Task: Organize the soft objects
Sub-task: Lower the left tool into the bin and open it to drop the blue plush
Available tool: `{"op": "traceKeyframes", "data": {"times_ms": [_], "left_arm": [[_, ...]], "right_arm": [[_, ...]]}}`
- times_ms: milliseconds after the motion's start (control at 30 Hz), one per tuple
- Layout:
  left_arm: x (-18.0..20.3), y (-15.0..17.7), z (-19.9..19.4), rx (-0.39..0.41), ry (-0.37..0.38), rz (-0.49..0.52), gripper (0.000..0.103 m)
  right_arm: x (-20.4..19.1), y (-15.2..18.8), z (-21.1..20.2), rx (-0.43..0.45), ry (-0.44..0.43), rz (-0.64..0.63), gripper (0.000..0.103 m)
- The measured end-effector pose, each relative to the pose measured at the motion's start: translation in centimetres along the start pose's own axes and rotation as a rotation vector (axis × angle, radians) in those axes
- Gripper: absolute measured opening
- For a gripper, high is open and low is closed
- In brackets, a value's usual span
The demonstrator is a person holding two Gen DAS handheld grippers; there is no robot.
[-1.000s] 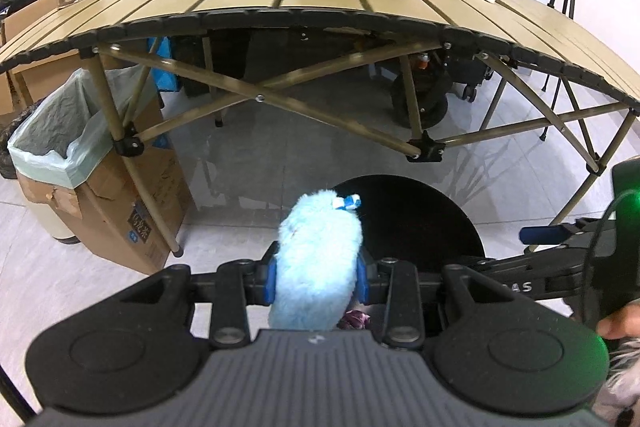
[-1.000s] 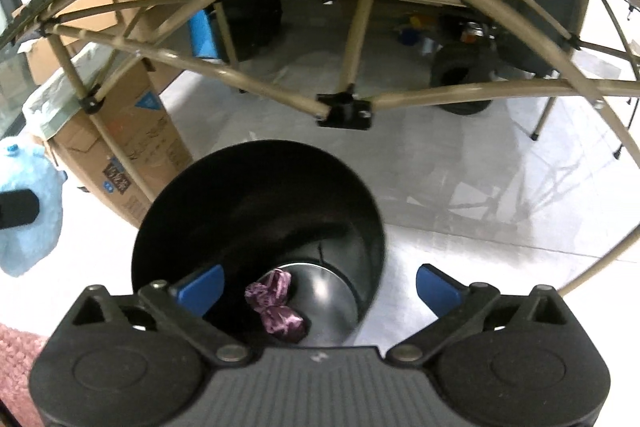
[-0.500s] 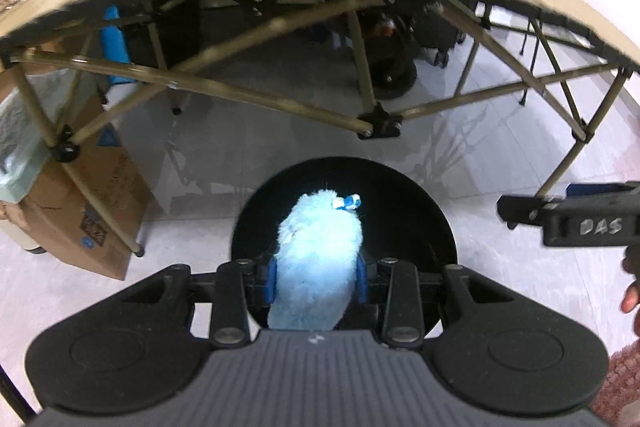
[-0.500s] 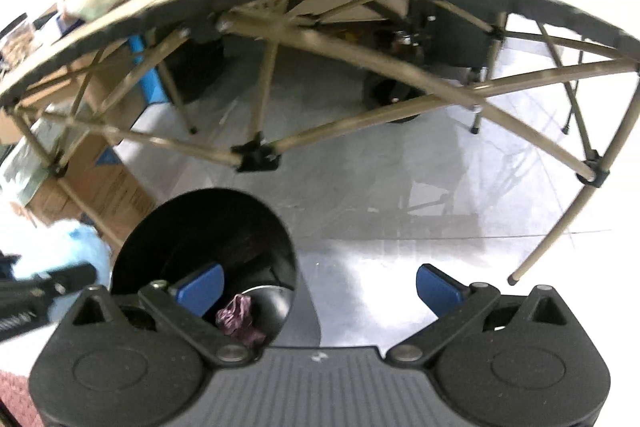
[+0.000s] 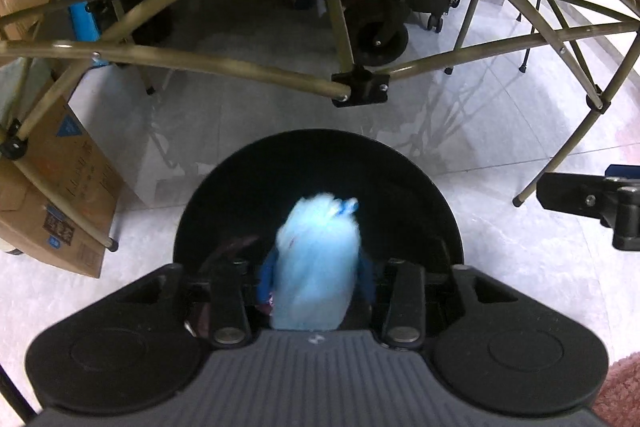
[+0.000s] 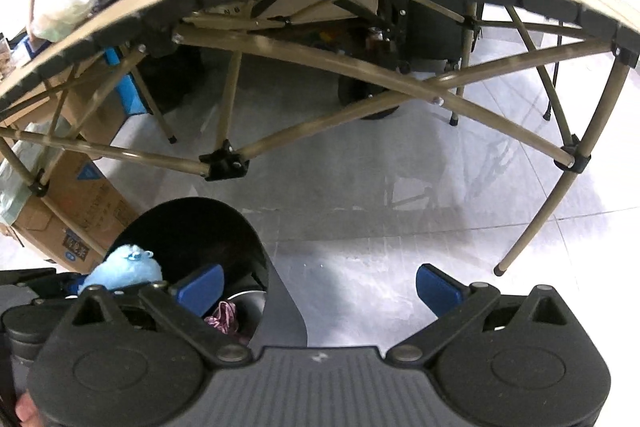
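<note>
A light blue plush toy [image 5: 316, 263] is seen between the fingers of the left gripper [image 5: 316, 283], above the mouth of the black bin [image 5: 420, 179]; whether it is gripped cannot be told through the blur. The right gripper [image 6: 316, 287] is held wide open, empty, beside the bin, where a purple item [image 6: 222, 317] lies.

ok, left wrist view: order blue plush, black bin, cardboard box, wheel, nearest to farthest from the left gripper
1. Blue plush: between the left gripper fingers.
2. Black bin: directly below and ahead.
3. Cardboard box: on the floor, left.
4. Wheel: under the table, far centre.
</note>
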State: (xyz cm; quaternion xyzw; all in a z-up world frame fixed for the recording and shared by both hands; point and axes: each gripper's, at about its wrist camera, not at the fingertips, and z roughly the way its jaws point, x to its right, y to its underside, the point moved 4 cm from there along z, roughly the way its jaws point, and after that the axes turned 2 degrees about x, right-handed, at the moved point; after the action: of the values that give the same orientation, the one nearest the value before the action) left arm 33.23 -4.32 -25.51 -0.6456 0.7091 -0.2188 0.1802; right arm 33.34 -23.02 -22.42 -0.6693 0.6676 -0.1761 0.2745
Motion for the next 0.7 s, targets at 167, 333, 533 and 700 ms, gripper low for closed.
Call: {"op": "traceKeyframes", "data": {"times_ms": [167,333,533,700], "left_arm": [[-0.4,-0.2,-0.6,0.05,-0.069,0.004,0.102],[-1.5,-0.4,-0.6,0.028,-0.056,-0.061,0.103],[-1.5,-0.5,-1.0,0.03,-0.055,-0.073,0.103],[-1.2,-0.5,-1.4,0.038,-0.052,-0.07,0.103]], "right_arm": [[0.2,0.1,0.4,-0.006,0.007,0.006,0.103],[0.5,0.1,0.8,-0.008,0.015,0.014,0.103],[0.4,0.2,0.9,-0.012,0.013,0.013,0.103],[0.3,0.2,0.9,-0.013,0.01,0.009,0.103]]}}
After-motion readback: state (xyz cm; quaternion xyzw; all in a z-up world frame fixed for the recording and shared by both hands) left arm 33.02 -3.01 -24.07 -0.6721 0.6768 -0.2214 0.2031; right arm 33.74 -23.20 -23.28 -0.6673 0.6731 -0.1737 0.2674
